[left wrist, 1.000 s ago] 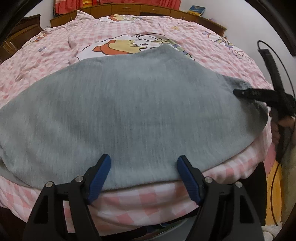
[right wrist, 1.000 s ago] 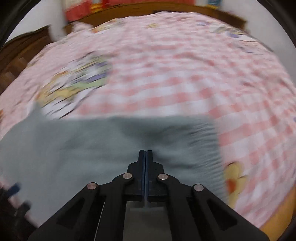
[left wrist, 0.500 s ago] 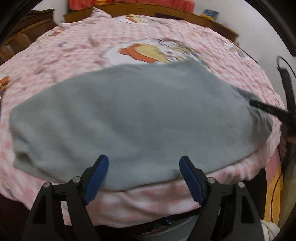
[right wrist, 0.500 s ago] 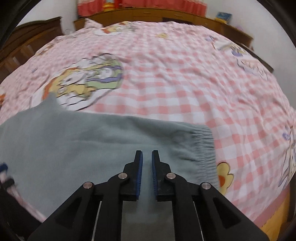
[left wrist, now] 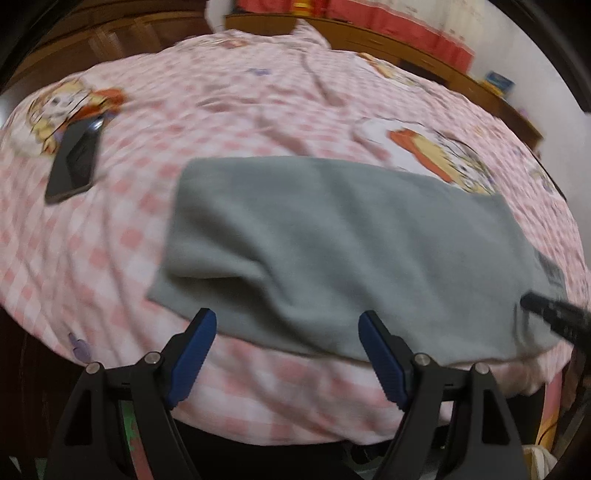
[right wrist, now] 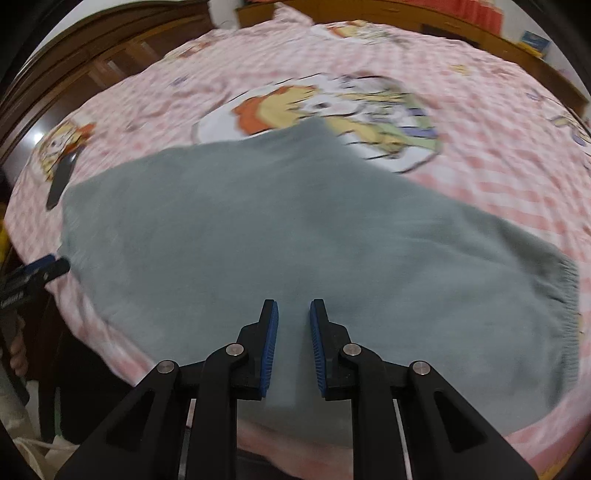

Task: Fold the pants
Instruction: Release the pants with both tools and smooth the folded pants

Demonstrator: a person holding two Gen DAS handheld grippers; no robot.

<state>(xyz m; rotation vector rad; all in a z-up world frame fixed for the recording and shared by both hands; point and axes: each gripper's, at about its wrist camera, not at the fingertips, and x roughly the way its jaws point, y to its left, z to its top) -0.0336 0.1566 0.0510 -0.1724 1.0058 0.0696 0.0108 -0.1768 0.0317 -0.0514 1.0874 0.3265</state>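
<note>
- Left wrist view gives us the widest sweep of the bed (left wrist: 110,229) with its pink checked cover, and the wooden headboard (left wrist: 369,33) at the far side; both frames are blurred.
- The grey pants (left wrist: 332,251) lie flat along the near edge of the bed, folded into a broad band. In the right wrist view the pants (right wrist: 295,236) fill the middle, and only there do we see the gathered elastic waistband (right wrist: 565,306) at the right end.
- Only the left wrist view shows clearly the dark phone (left wrist: 74,158) lying on the cover, well apart from the pants' left end; the right wrist view shows it as a thin dark sliver (right wrist: 61,177).
- Our left gripper (left wrist: 286,347) hangs at the pants' near hem, tongs wide apart, nothing between them. In the right wrist view it shows only as a tip (right wrist: 40,269) at the left edge.
- Our right gripper (right wrist: 293,332) sits over the fabric with its tongs apart by a narrow gap, clamped on nothing; a second ago they were pressed together, half a second ago barely parted.
- Since a second ago the left view has swung leftwards, bringing in the pants' left end and the phone.
</note>
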